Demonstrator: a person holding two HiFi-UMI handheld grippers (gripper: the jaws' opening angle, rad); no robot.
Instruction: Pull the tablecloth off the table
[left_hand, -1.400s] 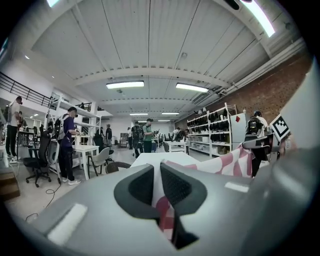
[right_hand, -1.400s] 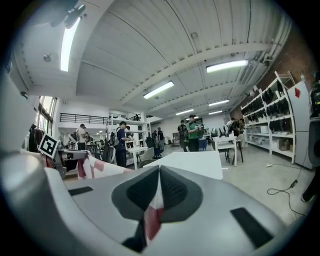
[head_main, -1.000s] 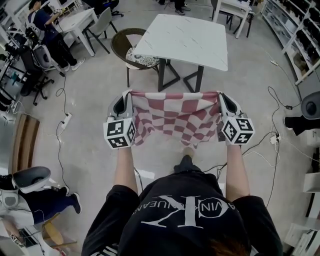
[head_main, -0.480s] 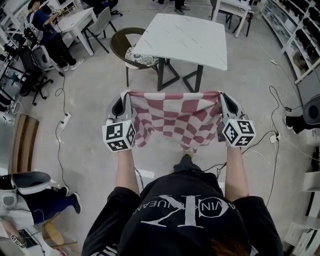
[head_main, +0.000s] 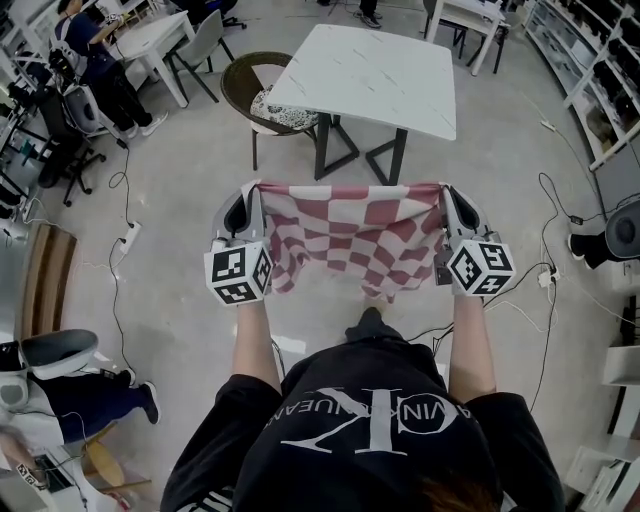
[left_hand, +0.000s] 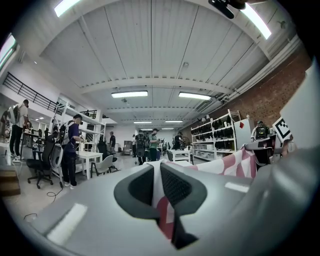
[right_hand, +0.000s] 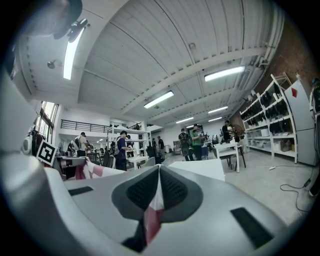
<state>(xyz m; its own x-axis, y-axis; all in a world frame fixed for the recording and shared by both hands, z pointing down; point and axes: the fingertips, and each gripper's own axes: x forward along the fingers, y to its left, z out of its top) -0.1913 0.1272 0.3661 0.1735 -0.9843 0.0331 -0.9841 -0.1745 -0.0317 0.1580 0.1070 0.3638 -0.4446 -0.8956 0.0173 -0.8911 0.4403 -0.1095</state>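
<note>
Left gripper (head_main: 254, 190), right gripper (head_main: 443, 191): jaws clamp tablecloth (head_main: 350, 238); sag shows only from head view.

you stand in a big open lab hall: strip lights (left_hand: 130, 94) on a ribbed white ceiling (left_hand: 165, 45), a brick wall (left_hand: 270, 100), stocked shelving (right_hand: 272, 125), white counters (head_main: 370, 75), cables (head_main: 127, 240) trailing over the grey floor (head_main: 180, 200), people (head_main: 95, 55) at workstations.

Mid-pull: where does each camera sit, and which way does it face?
Head view: on the head, steeply down at the tablecloth between left tool and right tool; forearms, shoulders show.
Left gripper view: on the left tool, level along its shut jaws into the room.
Right gripper view: on the right tool, level toward the white table.
Shared: all show the pinched tablecloth.
</note>
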